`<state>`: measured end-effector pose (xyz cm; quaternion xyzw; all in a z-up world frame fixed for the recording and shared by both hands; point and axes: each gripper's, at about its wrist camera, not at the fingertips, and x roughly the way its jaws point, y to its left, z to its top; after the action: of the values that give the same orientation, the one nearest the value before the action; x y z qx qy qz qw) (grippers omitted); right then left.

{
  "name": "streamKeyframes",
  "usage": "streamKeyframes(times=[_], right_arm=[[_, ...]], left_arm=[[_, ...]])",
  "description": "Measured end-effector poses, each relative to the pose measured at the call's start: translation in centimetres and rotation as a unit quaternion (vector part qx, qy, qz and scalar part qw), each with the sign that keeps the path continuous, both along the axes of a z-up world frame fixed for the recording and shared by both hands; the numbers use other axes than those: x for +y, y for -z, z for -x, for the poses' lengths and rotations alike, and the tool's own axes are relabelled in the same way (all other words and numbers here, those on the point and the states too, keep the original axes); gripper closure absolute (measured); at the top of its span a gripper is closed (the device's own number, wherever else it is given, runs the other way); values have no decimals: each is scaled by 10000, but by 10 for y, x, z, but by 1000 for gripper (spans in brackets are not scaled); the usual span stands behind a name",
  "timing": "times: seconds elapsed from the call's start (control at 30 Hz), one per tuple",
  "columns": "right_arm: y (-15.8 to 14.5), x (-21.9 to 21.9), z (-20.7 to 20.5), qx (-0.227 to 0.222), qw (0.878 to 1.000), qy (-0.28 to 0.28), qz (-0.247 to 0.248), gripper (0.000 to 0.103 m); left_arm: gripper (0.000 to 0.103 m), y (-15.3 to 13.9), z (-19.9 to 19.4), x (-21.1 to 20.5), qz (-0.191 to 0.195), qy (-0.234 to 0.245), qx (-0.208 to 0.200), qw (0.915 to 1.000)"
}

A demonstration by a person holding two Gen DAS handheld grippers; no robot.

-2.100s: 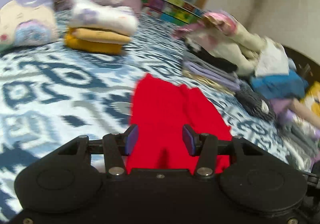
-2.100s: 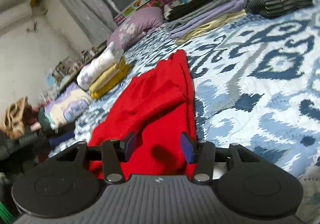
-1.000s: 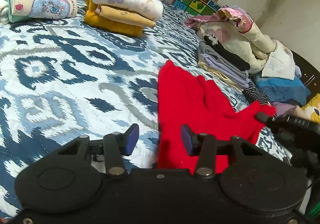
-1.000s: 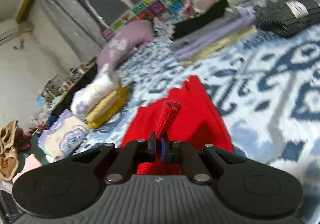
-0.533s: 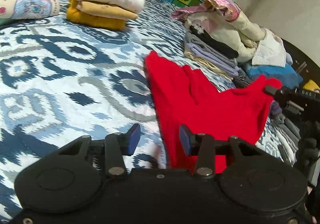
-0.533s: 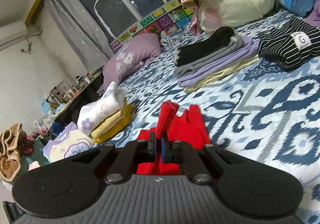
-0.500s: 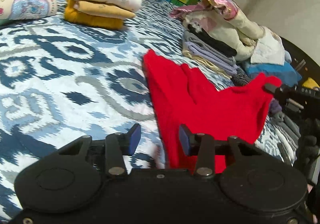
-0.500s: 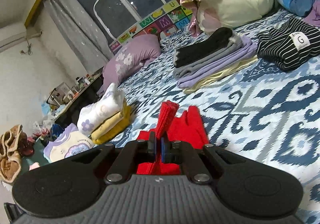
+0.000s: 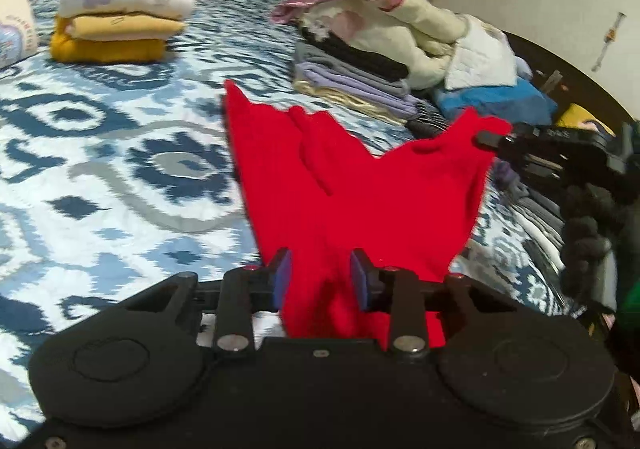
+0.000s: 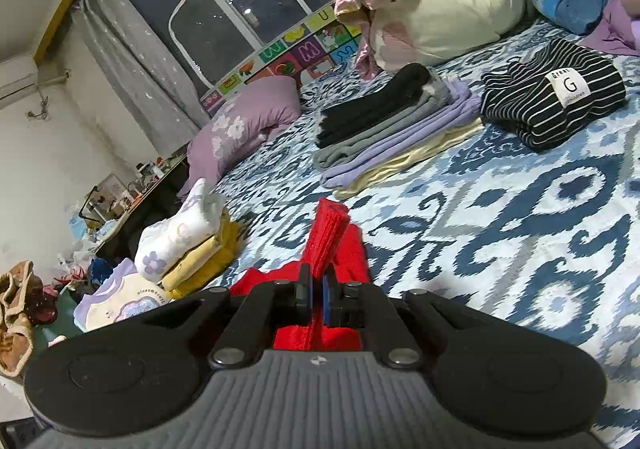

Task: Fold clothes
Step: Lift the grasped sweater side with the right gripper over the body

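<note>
Red garment (image 9: 360,185) stretched between my grippers over the bed (image 9: 100,153).
Right gripper (image 10: 316,299) clamps one corner; left gripper (image 9: 320,279) jaws closing around the other, not yet pinching.

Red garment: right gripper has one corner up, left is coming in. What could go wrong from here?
The left gripper is closing with bunched red garment between its jaws, so it may catch several layers rather than one edge. The right gripper pinches only a narrow corner, which could slip. The raised cloth hangs close to the folded stack and could drag it.
</note>
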<state>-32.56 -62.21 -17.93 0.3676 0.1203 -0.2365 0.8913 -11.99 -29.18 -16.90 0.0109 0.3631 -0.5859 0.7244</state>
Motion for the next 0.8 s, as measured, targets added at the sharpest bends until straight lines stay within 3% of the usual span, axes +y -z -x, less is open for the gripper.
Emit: streamKeyframes(times=[0.33, 0.7, 0.8], right_arm=[[-5, -11, -2, 107, 9999, -44, 9, 97], [-17, -16, -8, 145, 9997, -157, 91, 97], [-20, -17, -9, 135, 9997, -187, 90, 97]], left_arm=[[77, 7, 18, -14, -59, 546, -86, 9985], [77, 23, 21, -22, -590, 695, -87, 9958], [77, 21, 21, -20, -480, 725, -61, 9962]])
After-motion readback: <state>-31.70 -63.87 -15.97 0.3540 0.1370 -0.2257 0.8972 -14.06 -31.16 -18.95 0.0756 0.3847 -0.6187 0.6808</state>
